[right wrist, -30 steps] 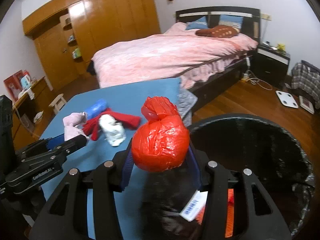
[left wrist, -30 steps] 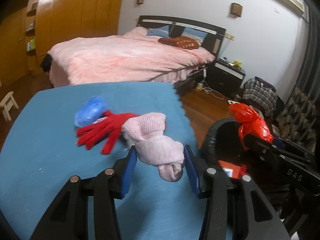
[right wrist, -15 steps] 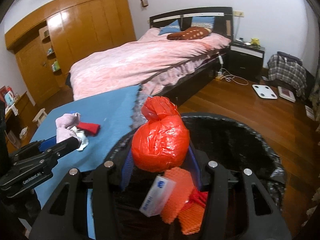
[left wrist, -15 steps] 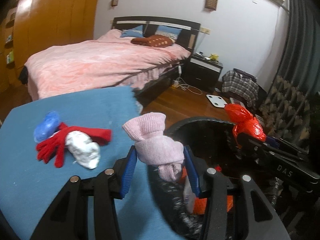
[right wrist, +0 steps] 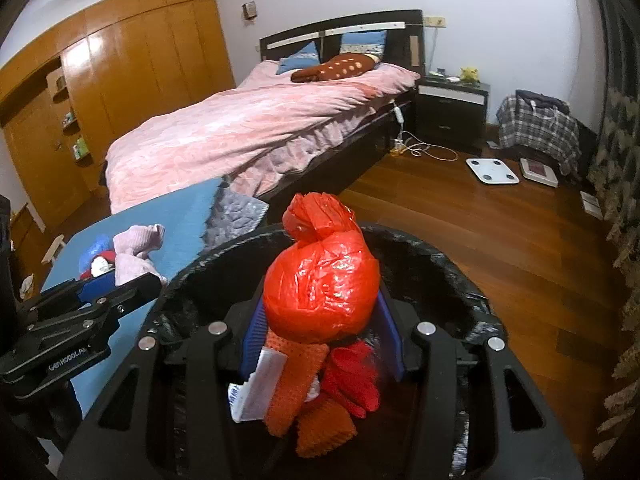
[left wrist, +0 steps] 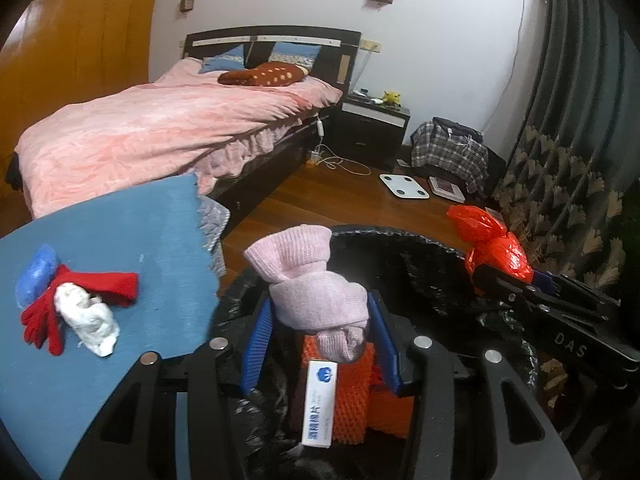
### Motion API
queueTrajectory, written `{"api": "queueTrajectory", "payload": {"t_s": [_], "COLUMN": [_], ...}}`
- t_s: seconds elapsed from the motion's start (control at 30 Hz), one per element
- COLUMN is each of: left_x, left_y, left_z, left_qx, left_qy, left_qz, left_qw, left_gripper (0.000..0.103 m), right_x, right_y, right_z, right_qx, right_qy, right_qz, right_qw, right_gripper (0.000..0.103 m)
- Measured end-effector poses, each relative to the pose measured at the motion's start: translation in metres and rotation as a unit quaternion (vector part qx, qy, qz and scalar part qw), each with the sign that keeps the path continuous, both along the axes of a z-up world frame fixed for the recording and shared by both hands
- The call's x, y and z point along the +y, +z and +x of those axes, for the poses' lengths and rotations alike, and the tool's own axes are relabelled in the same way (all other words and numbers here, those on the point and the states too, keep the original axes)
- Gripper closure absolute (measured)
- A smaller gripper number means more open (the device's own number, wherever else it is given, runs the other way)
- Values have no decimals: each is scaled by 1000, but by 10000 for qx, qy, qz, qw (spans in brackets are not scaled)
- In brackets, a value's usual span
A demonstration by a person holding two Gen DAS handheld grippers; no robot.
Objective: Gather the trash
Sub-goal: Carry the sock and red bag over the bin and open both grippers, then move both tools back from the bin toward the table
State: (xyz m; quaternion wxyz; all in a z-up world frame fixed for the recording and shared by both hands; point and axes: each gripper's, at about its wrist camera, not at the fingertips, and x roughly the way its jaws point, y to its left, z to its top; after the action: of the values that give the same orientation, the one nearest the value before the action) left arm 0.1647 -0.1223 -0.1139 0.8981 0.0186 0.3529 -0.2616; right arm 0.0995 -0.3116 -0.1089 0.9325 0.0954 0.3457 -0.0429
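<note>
My left gripper [left wrist: 320, 340] is shut on a knotted pink knit sock [left wrist: 316, 292] and holds it over the black-lined trash bin [left wrist: 424, 264]. My right gripper [right wrist: 320, 340] is shut on a tied red plastic bag [right wrist: 322, 284], also above the bin [right wrist: 440, 272]. Inside the bin lie an orange net [left wrist: 348, 396], a small white box [left wrist: 318, 404] and a red glove [right wrist: 354, 380]. On the blue table [left wrist: 120, 232] remain a red glove [left wrist: 76, 292], a white crumpled wad [left wrist: 88, 320] and a blue crumpled piece [left wrist: 38, 272].
A pink-covered bed [left wrist: 152, 124] stands beyond the table, with a dark nightstand [left wrist: 372, 128] beside it. On the wooden floor [right wrist: 500, 232] lie a white scale [right wrist: 492, 170] and a plaid bag [right wrist: 536, 128]. Wooden wardrobes [right wrist: 132, 76] line the left wall.
Both grippers have swung to the right, from over the blue table to over the bin, each still gripping its item. The bin's contents now show beneath the fingers.
</note>
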Motion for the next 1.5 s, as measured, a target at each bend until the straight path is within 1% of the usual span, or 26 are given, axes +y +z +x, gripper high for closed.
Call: {"api": "queueTrajectory", "payload": {"t_s": [0.13,0.17,0.2,0.23,0.27,0.33,0.43,0.47,0.5,0.53,0.57,0.63,0.67,0.83,1.03,1.23,1.5], "left_x": [-11,-14,-15,-17,-17,-16,-14,-13,-11,-10,-7,-3,0,17,44,78,131], "left_y": [-1,-1,-2,-2,-1,0,1,1,2,2,3,4,5,9,15,15,2], "left_z": [2,3,3,4,4,4,5,5,5,5,5,4,4,3,0,-7,-17], "left_qx": [18,30,44,62,60,43,30,21,14,6,-9,-28,-49,-113,-194,-227,-138], "left_qy": [-94,-110,-112,-122,-122,-108,-59,-26,22,62,126,198,270,493,787,1085,1524], "left_qz": [57,75,89,87,72,73,92,95,101,106,113,127,145,177,218,261,430], "left_qw": [9999,9999,9999,9999,9999,9999,9999,9999,9999,9999,9999,9997,9995,9986,9965,9935,9873], "left_gripper": [56,56,54,50,49,45,41,40,37,33,31,27,23,16,13,13,13], "right_x": [-10,-12,-16,-18,-20,-23,-24,-24,-24,-23,-23,-21,-21,-19,0,32,92], "right_y": [-5,-6,-7,-7,-8,-8,-8,-8,-8,-8,-7,-6,-6,-5,0,5,9], "right_z": [-4,-5,-6,-6,-7,-7,-7,-8,-8,-9,-10,-10,-10,-8,-1,10,30], "right_qx": [45,59,65,62,51,43,18,7,-9,-32,-48,-66,-55,-41,-48,-54,-85], "right_qy": [-120,-146,-181,-212,-253,-279,-325,-337,-351,-374,-390,-399,-406,-416,-270,46,663], "right_qz": [6,11,15,17,20,23,17,16,5,-23,-43,-47,-46,-64,-76,-102,-112], "right_qw": [9999,9999,9998,9998,9997,9996,9995,9994,9994,9993,9992,9992,9991,9991,9996,9999,9977], "right_gripper": [53,51,47,45,43,40,34,29,21,17,13,10,9,7,7,7,7]}}
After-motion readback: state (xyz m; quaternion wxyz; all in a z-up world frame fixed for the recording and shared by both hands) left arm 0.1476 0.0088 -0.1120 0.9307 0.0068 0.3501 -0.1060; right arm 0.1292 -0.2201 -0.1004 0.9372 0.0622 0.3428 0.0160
